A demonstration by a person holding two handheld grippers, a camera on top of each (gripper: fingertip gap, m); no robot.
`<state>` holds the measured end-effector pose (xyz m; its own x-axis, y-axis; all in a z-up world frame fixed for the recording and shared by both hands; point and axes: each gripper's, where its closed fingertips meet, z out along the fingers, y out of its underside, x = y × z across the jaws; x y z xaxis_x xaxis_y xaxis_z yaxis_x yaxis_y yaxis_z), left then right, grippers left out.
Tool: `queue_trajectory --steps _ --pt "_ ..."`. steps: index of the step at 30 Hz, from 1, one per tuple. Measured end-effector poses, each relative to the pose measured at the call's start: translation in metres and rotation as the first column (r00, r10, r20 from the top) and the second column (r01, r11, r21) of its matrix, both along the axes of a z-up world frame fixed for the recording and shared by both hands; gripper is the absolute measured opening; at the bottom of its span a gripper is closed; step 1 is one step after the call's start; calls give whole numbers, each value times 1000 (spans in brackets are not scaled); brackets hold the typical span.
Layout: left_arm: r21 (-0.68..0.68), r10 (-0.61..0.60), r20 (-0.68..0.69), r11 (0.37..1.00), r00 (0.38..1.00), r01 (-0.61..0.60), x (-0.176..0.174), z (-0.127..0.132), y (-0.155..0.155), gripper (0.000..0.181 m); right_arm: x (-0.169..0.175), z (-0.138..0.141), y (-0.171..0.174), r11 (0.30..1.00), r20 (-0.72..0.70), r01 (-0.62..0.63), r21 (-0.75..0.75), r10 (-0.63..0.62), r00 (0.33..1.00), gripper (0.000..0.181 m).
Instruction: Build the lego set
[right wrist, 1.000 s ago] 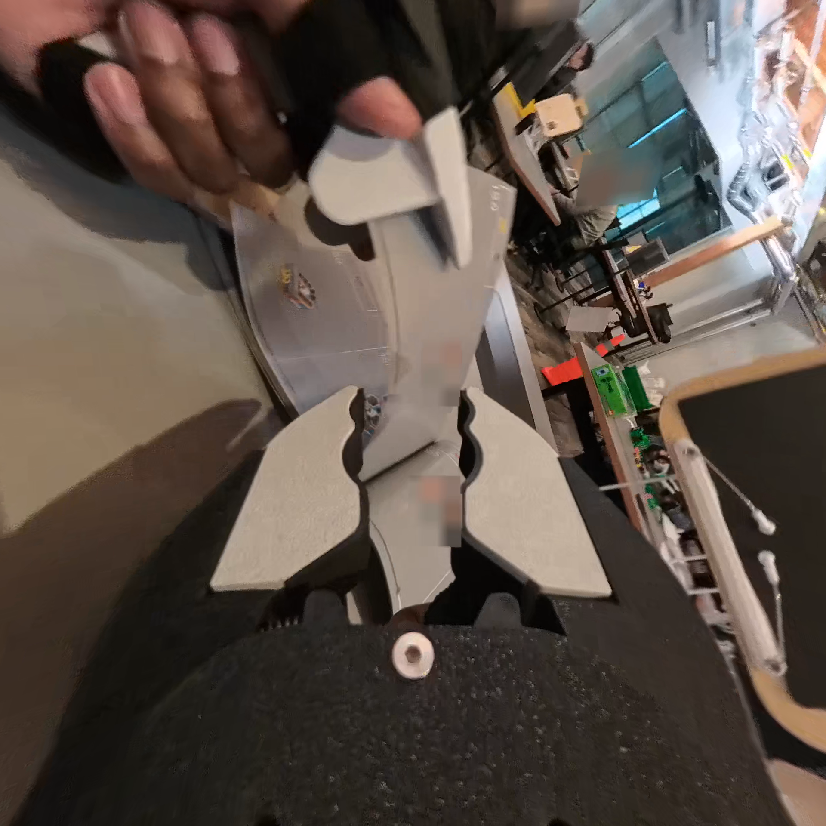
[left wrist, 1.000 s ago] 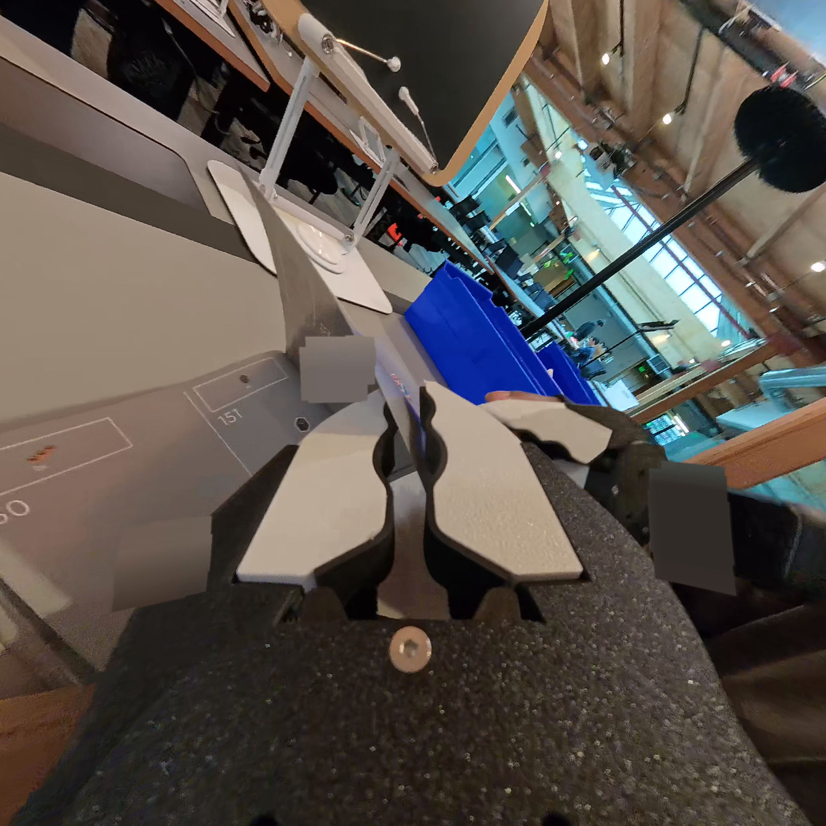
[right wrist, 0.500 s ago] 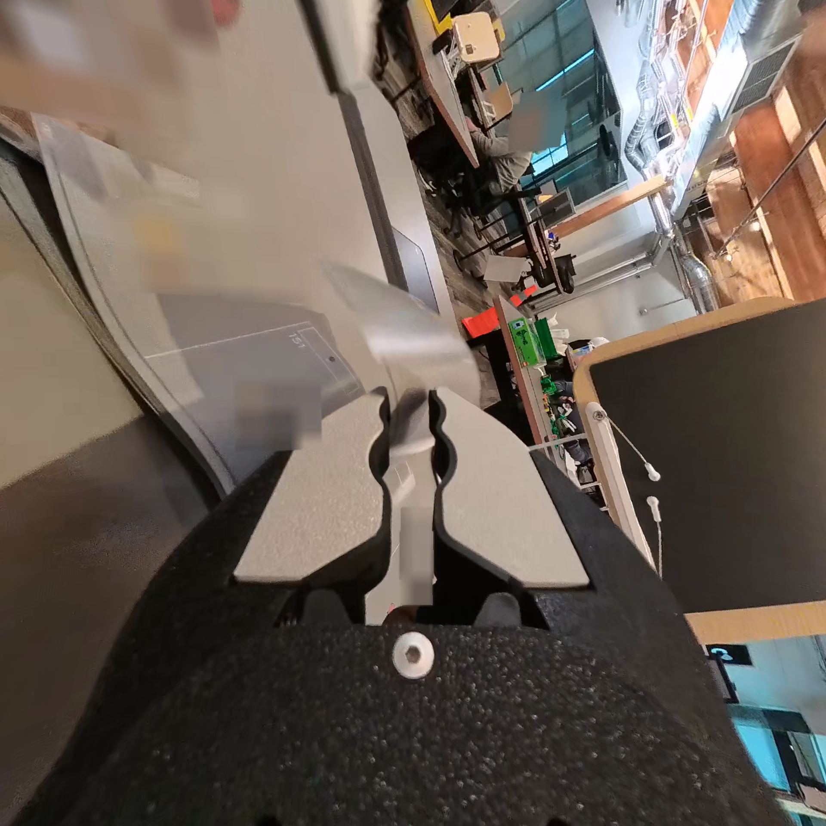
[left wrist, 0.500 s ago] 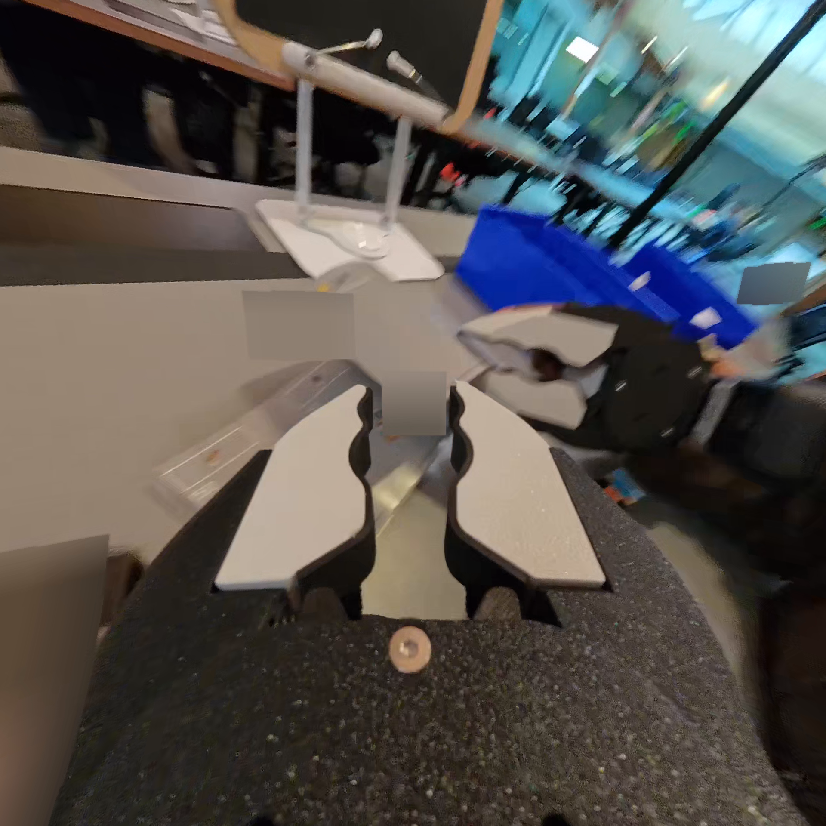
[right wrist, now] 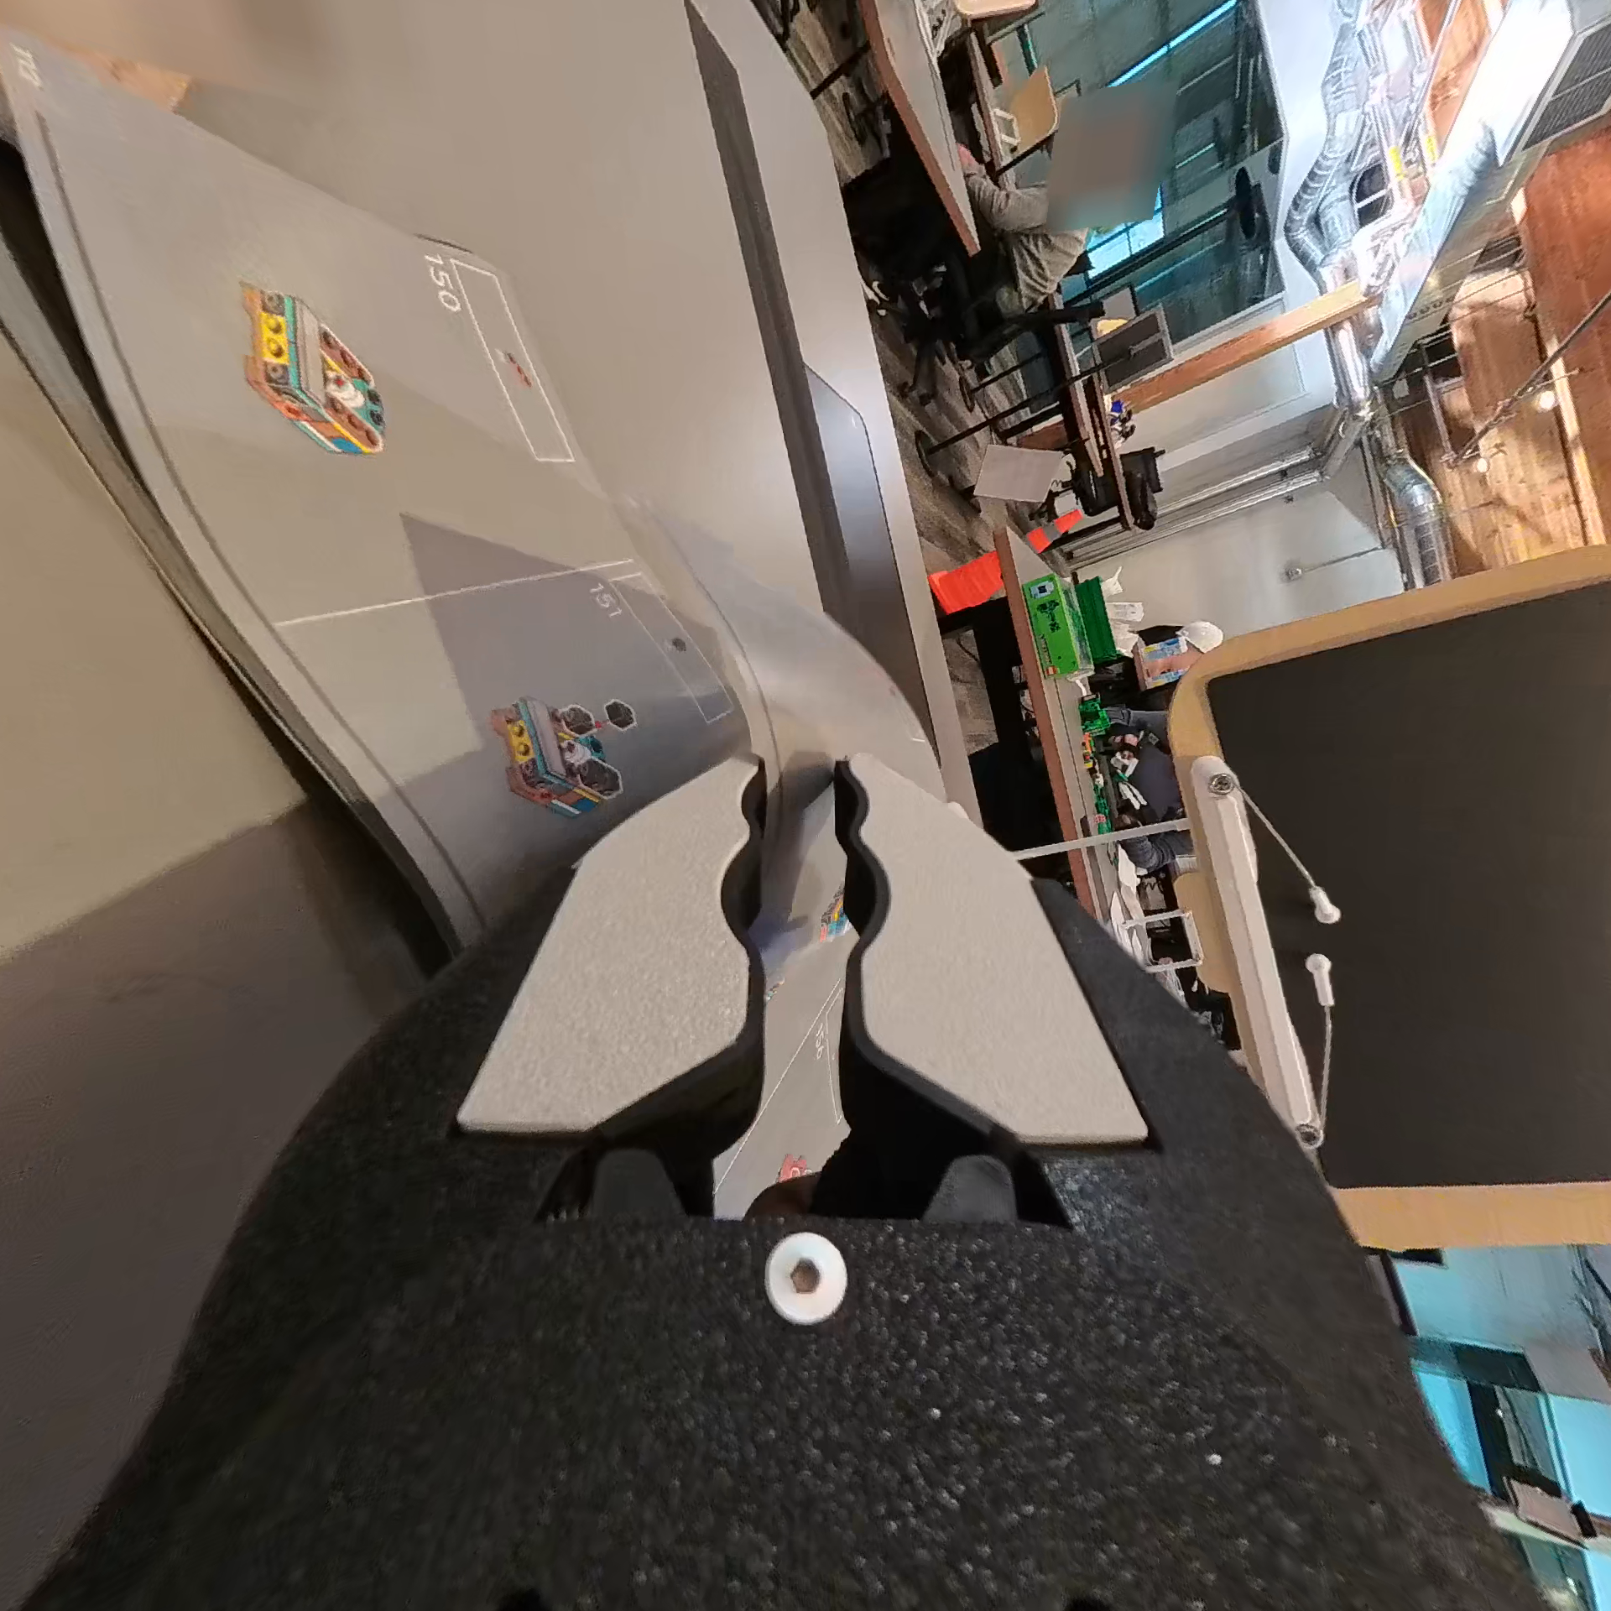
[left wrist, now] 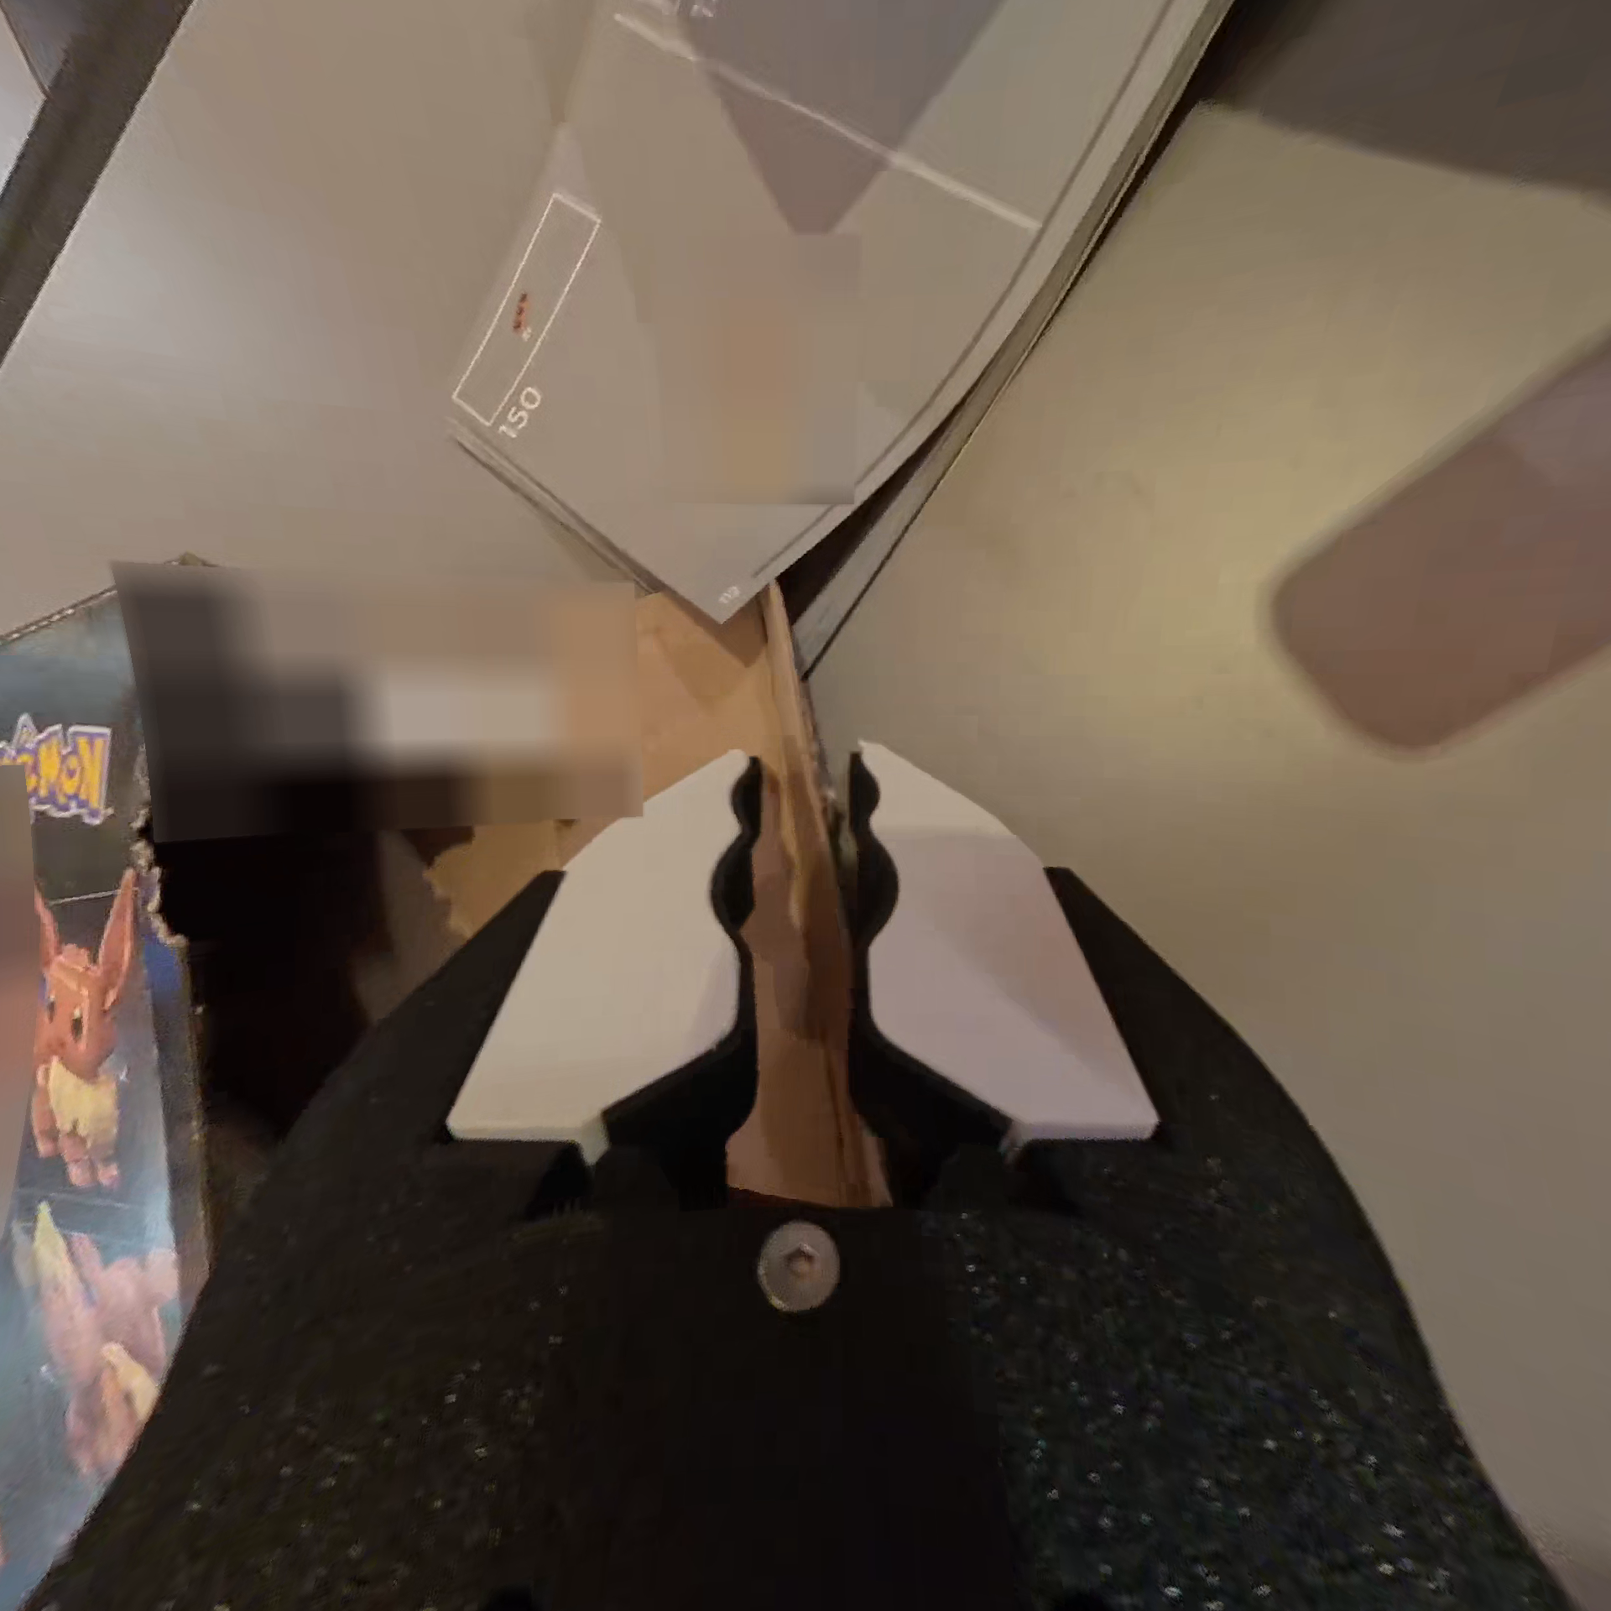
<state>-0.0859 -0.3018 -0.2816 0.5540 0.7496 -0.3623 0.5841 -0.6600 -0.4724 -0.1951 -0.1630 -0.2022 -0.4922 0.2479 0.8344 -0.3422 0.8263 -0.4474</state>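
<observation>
Left wrist view: the instruction booklet (left wrist: 741, 288) fills the upper centre, its corner pointing down toward the left gripper (left wrist: 802, 767), whose jaws stand narrowly apart around a cardboard edge (left wrist: 798, 697).

Right wrist view: the booklet (right wrist: 349, 488) runs lengthwise from upper left to centre; the right gripper (right wrist: 800, 771) pinches a curled page (right wrist: 802, 689).

My left view is dim and warm, soft all over with motion blur; the booklet (left wrist: 767, 261) edges smear and a broad shadow streak crosses the pale table (left wrist: 1220, 436) at right. The printed box (left wrist: 78, 959) at the left edge is bent by the wide lens and out of focus. My right view is brighter and sharper: daylight pours from the windows (right wrist: 1203, 218) far off, and the curling page (right wrist: 811, 697) by my right gripper (right wrist: 798, 776) carries a glossy sheen. Straight lines bow toward the borders, and the near foam body blurs low down.
</observation>
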Motion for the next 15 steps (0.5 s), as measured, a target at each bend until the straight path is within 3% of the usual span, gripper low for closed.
queue_trajectory --steps 5,15 --pt "-20 11 -12 1000 1000 -11 -1 1 -6 6 -3 -6 1 1000 13 4 11 -4 1000 13" --pt "19 128 -109 992 986 -126 4 38 -40 2 0 -7 -3 999 18 -23 22 22 1000 13"
